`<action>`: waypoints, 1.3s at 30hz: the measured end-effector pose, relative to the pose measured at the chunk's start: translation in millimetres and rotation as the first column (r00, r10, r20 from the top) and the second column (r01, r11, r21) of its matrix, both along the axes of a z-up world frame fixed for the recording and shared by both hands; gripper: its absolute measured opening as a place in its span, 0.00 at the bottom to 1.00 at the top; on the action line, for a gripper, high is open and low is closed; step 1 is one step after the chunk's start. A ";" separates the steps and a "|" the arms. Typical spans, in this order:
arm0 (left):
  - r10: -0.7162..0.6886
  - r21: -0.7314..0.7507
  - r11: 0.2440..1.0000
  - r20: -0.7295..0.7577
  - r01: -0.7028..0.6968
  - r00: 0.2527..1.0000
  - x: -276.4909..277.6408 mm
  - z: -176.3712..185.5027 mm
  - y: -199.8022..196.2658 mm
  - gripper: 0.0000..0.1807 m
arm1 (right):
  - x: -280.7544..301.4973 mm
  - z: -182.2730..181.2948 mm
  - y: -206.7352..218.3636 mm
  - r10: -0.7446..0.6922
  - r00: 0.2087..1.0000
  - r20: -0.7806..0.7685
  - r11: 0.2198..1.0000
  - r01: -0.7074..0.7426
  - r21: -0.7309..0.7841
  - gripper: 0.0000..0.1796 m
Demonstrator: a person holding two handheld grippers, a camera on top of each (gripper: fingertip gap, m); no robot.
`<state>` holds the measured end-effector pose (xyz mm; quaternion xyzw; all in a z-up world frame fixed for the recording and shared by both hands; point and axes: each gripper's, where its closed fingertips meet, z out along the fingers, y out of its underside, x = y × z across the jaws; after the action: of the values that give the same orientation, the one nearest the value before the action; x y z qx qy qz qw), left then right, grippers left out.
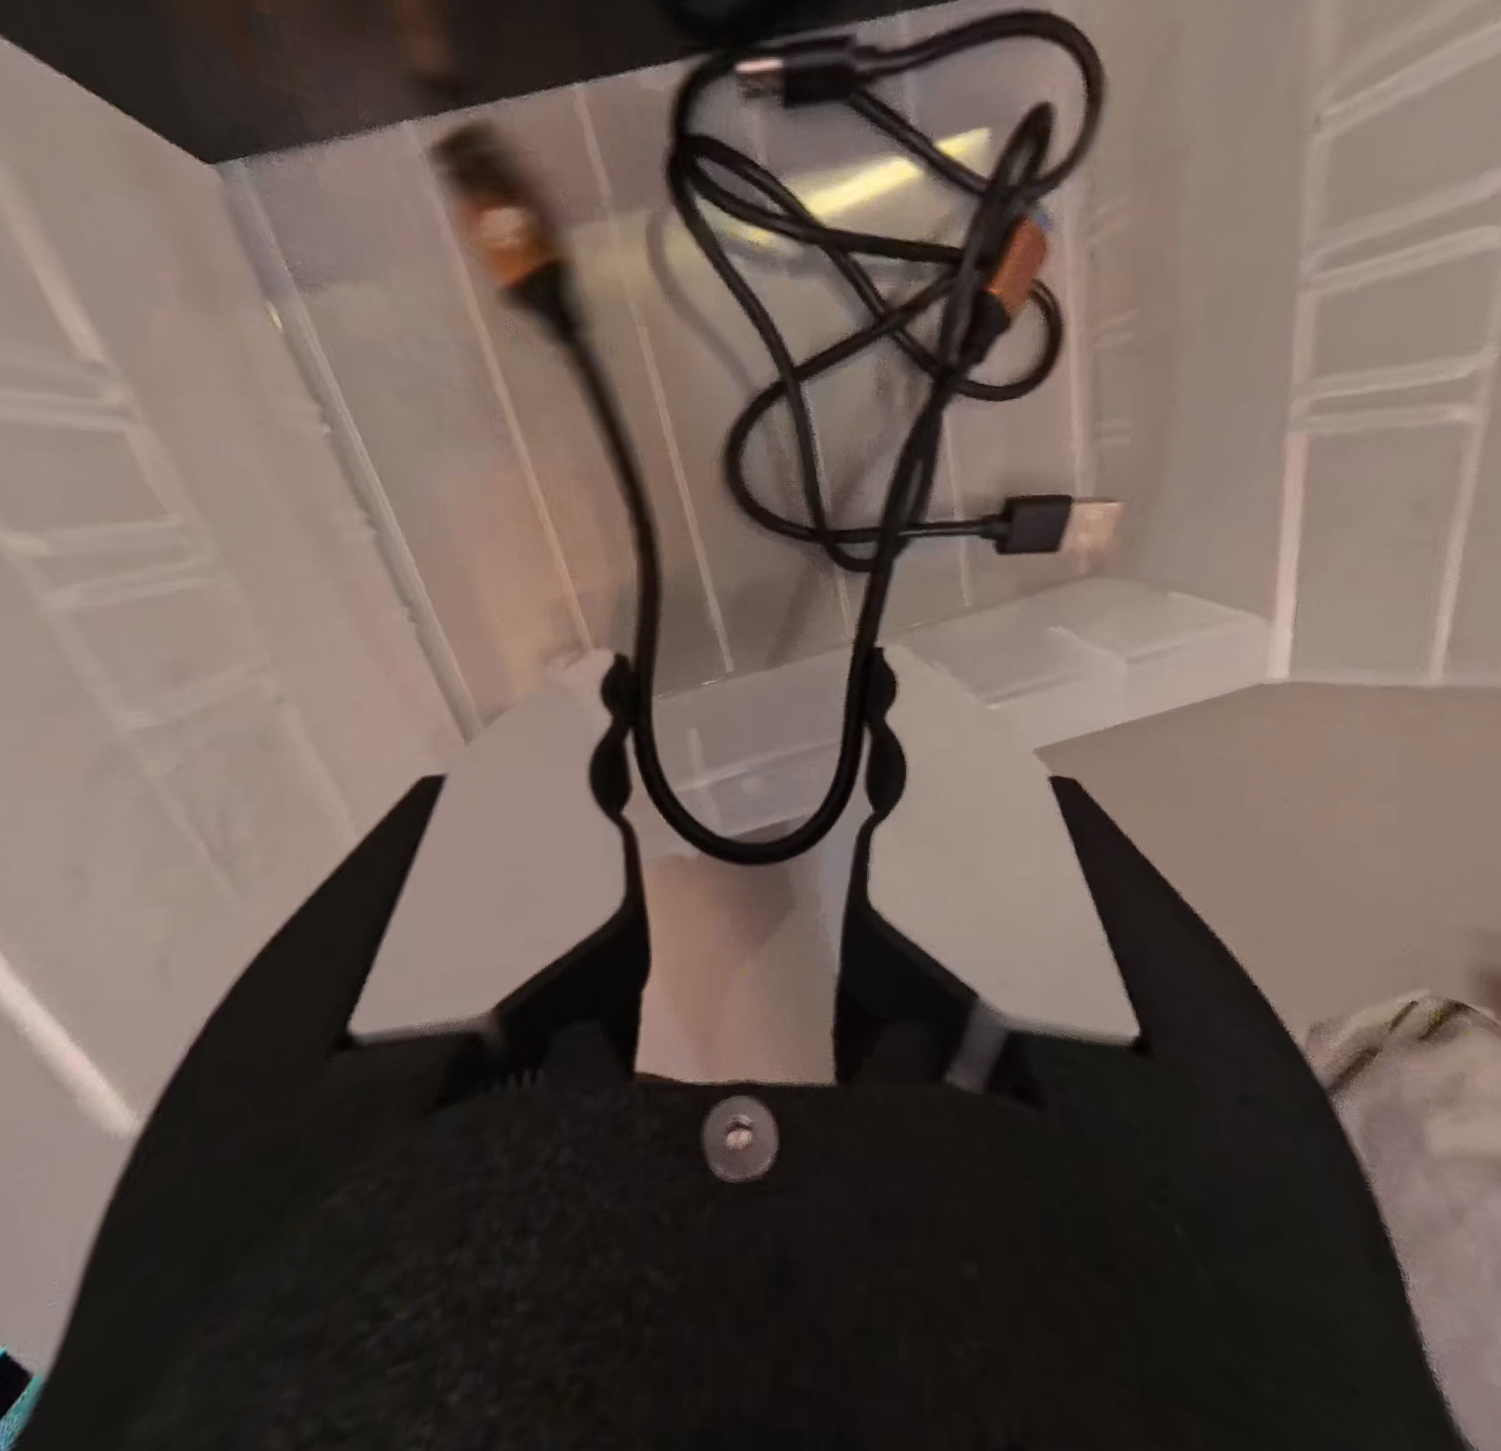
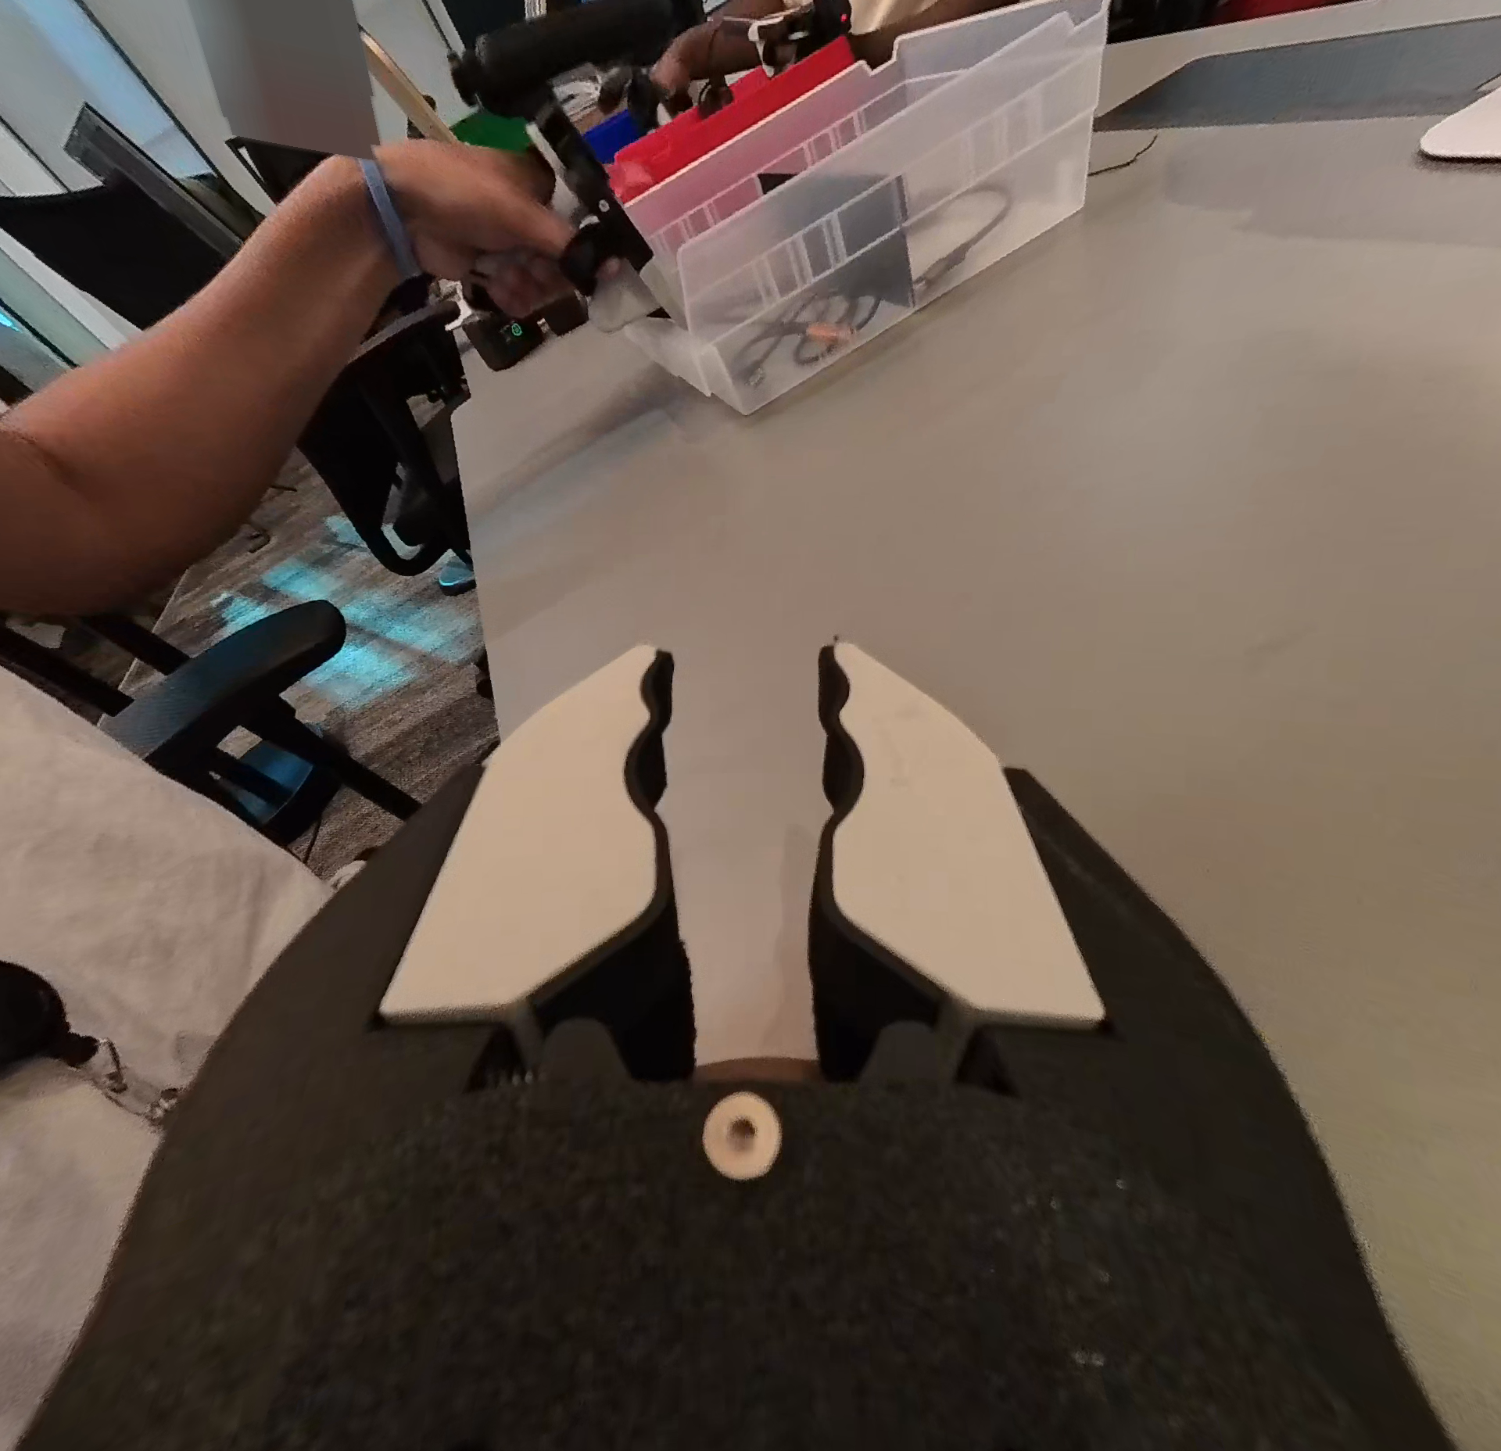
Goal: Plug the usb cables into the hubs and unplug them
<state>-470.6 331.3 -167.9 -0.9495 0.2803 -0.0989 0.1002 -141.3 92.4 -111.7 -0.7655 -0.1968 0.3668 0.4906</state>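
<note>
Looking across a smooth grey table [image 2: 1056,518] in an office with black chairs [image 2: 244,705], we see our right gripper [image 2: 746,665] hovering over bare surface, its white, wavy-edged fingers parted and empty. Only this view shows the frosted plastic bin [image 2: 877,218] from outside, with a red divider behind it. Inside the bin, our left gripper [image 1: 746,673] stands released, a loop of black USB cable [image 1: 747,835] draped between its fingers beside tangled cables [image 1: 877,315] with copper-toned plugs.
</note>
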 end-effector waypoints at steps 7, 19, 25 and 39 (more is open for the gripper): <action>-0.009 0.166 0.986 -0.031 0.014 0.999 2.3 17.0 -1.9 0.07 | 4.1 1.0 -2.2 -0.006 1.000 -0.024 1.000 0.006 -0.016 0.19; -0.044 0.700 0.714 0.035 0.007 0.998 22.1 139.5 -16.3 0.04 | 20.2 18.4 -1.6 -0.058 0.981 -0.182 0.998 0.053 -0.035 0.19; -0.303 0.813 0.581 0.171 0.040 0.937 141.2 172.9 -102.9 0.04 | 37.5 26.9 -3.0 -0.122 0.974 -0.189 0.992 0.124 -0.003 0.19; -0.355 0.590 0.753 -0.005 0.290 0.935 303.7 -2.7 -217.2 0.09 | 71.1 31.8 -3.4 -0.202 0.953 -0.224 0.978 0.208 0.004 0.18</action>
<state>-167.0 114.2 -170.6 -0.8033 0.4506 -0.0748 0.3821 -70.2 89.0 -79.8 -0.7291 -0.0652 0.3946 0.5554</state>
